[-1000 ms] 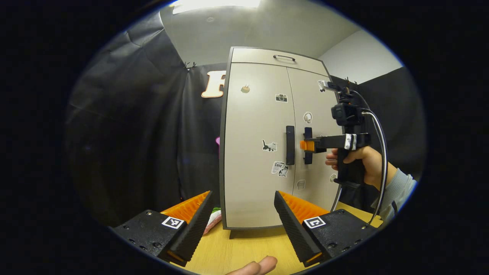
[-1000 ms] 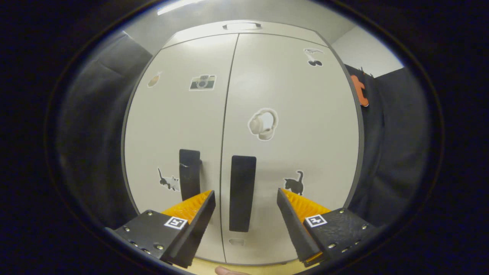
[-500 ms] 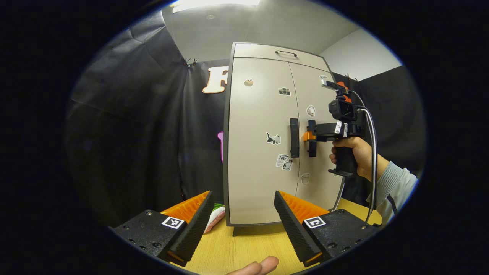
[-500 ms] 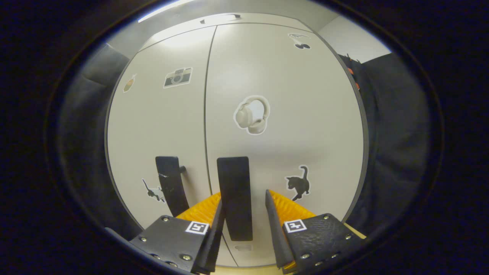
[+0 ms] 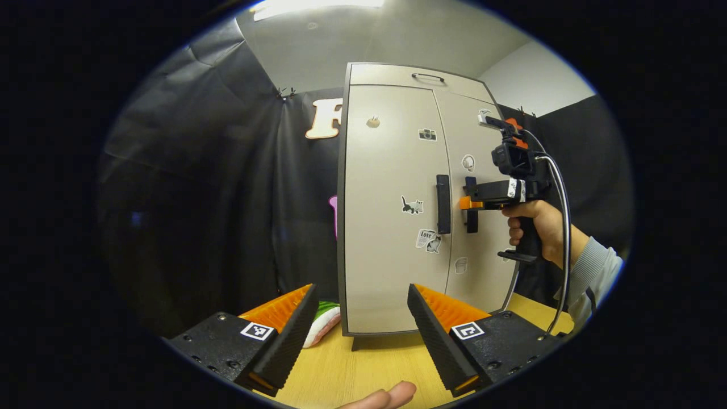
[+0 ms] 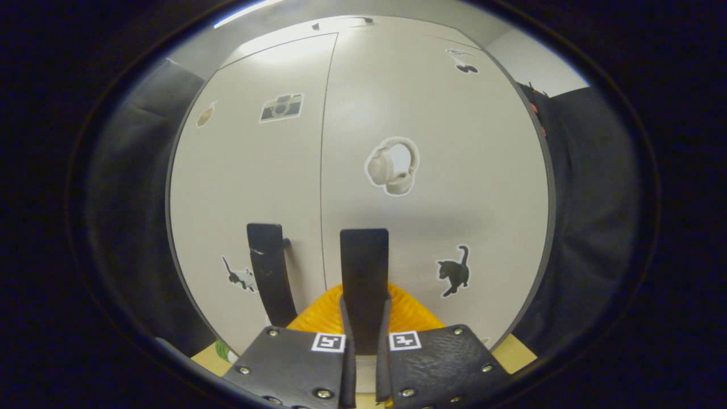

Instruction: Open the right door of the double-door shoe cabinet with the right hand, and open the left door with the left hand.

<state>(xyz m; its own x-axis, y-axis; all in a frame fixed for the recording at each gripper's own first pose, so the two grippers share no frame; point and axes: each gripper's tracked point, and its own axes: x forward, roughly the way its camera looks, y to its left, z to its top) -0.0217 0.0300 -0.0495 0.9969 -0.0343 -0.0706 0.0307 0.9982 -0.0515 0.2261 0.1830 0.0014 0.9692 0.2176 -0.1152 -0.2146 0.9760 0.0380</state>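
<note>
Both doors of the shoe cabinet (image 5: 397,216) look closed, its front flat and upright on the wooden table (image 5: 363,369). In the right gripper view the right gripper (image 6: 363,346) has its two fingers drawn in tight on either side of the right door handle (image 6: 364,272), the dark vertical bar rising straight up from between them; both fingers appear to press on it, though the contact itself is low in the picture and hard to confirm. Left of those fingers stands the left door handle (image 6: 270,278), just across the seam between the doors.

In the left gripper view the same right gripper (image 5: 467,203) reaches level toward the cabinet, held by a hand (image 5: 537,227) wrapped round its grip, wrist roughly level, a grey sleeve (image 5: 590,272) behind it. The left gripper (image 5: 363,307) hangs back, well apart from the cabinet, fingers spread wide; the cabinet's lower front shows between and beyond them.

Stickers dot the doors: a camera sticker (image 6: 281,107), a headphones sticker (image 6: 393,166) above the right fingers, a black cat sticker (image 6: 454,271) to their right. One small sticker (image 5: 426,238) carries the word "Love"; nothing more is legible.
</note>
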